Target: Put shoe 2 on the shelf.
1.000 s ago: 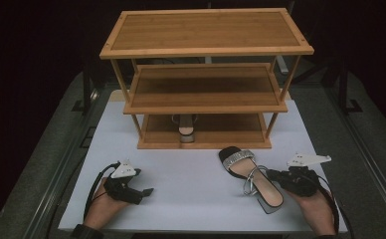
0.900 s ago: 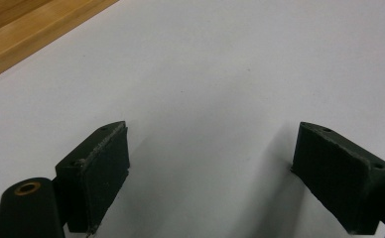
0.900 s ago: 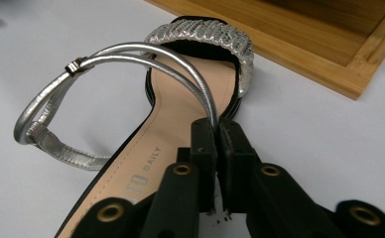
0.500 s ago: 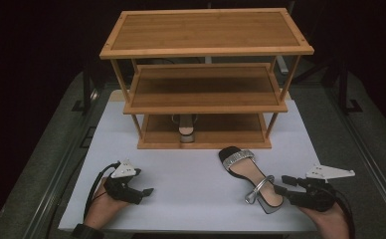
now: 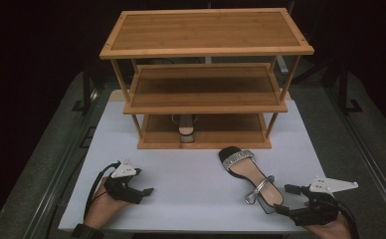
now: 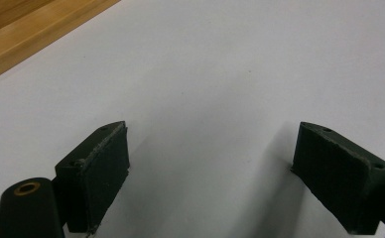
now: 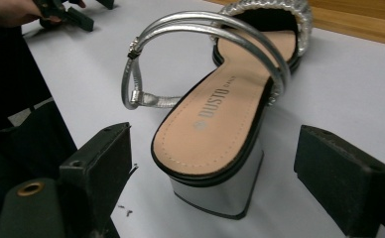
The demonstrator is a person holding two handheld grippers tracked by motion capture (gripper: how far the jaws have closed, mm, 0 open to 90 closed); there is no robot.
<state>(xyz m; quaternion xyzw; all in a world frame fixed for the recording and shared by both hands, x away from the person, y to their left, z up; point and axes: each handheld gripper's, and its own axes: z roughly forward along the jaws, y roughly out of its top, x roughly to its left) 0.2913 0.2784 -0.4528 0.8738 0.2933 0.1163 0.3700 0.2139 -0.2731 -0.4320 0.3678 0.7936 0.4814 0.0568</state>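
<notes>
Dark room, with a white tabletop [image 5: 191, 179] carrying a three-tier bamboo shoe rack [image 5: 206, 74] at its far side. Looks to me like the job is racking a pair of sandals, and it's roughly half done: one sandal on the rack [image 5: 185, 127] already sits on the bottom shelf, left of centre. The silver block-heel sandal [image 5: 250, 177] is out on the table, just in front of the rack's right half and not touching it.

That sandal lies upright on its sole. Its long axis runs diagonally: the toe with the glittery band points far-left toward the rack, and the heel points near-right at the person.

The right gripper [image 5: 283, 199] sits right behind the heel. In the right gripper view [image 7: 215, 173] its jaws have just been opening; they stand wide on either side of the heel block, and the pads aren't touching it. So nothing's held there. The left gripper [image 5: 146, 191] rests at the near-left of the table, jaws apart over bare white surface [image 6: 210, 158].

What's left, I'd guess: grab the sandal, lift it and shelve it beside its mate.
</notes>
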